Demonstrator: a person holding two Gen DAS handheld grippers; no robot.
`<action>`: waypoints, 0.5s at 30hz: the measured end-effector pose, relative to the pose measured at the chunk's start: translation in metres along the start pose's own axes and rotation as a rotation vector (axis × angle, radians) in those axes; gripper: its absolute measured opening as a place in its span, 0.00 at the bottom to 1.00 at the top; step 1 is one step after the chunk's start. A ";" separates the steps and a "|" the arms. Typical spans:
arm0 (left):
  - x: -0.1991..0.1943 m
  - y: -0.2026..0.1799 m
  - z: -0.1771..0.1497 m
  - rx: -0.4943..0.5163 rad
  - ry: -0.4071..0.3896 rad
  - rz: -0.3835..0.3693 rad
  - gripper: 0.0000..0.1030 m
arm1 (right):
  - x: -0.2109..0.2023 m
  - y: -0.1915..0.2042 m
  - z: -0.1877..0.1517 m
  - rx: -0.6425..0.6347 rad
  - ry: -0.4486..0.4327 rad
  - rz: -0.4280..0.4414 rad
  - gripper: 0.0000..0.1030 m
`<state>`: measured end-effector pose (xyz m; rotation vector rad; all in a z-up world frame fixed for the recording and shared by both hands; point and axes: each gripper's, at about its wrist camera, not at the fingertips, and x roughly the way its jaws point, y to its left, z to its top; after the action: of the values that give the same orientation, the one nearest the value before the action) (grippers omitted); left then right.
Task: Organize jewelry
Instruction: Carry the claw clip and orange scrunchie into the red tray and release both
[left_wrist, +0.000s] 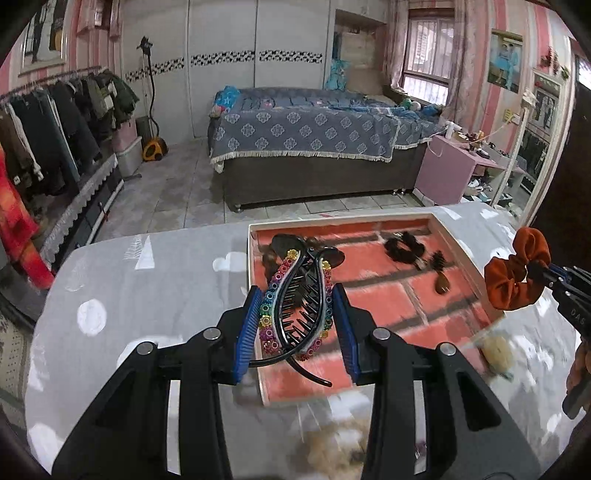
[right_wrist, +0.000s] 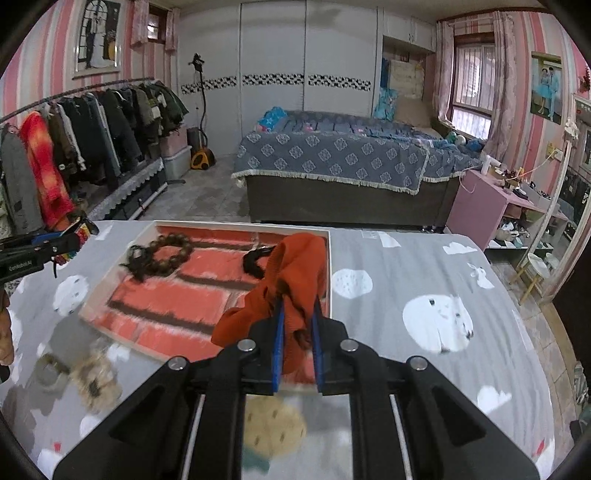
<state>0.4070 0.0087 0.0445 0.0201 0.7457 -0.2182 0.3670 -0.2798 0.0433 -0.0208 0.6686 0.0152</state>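
My left gripper (left_wrist: 297, 310) is shut on a black banana hair clip (left_wrist: 295, 299) trimmed with rainbow beads, held above the near left part of a white-rimmed tray (left_wrist: 255, 269) with a red brick-pattern lining. My right gripper (right_wrist: 297, 314) is shut on an orange scrunchie (right_wrist: 291, 269), which hangs over the tray's right side (right_wrist: 330, 258). In the left wrist view the scrunchie (left_wrist: 511, 273) and right gripper show at the right edge. In the tray lie a brown bead bracelet (right_wrist: 166, 253), a black hair tie (left_wrist: 404, 247) and a small brown clip (left_wrist: 441, 282).
The tray rests on a table under a grey cloth with white clouds (right_wrist: 436, 321). Loose on the cloth near me are beige scrunchies (right_wrist: 94, 380) and a yellow spotted one (right_wrist: 273, 428). Beyond the table are a bed (right_wrist: 332, 158) and a clothes rack (right_wrist: 74, 147).
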 end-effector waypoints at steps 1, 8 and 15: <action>0.010 0.004 0.005 -0.010 0.012 -0.005 0.37 | 0.009 -0.001 0.004 0.003 0.009 -0.002 0.13; 0.071 0.006 0.004 -0.018 0.101 -0.073 0.37 | 0.079 0.008 0.008 -0.023 0.122 0.039 0.13; 0.106 -0.010 -0.015 -0.002 0.153 -0.087 0.37 | 0.113 0.021 -0.009 -0.044 0.170 0.036 0.13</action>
<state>0.4708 -0.0200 -0.0377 0.0026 0.8997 -0.3018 0.4495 -0.2581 -0.0341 -0.0529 0.8387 0.0636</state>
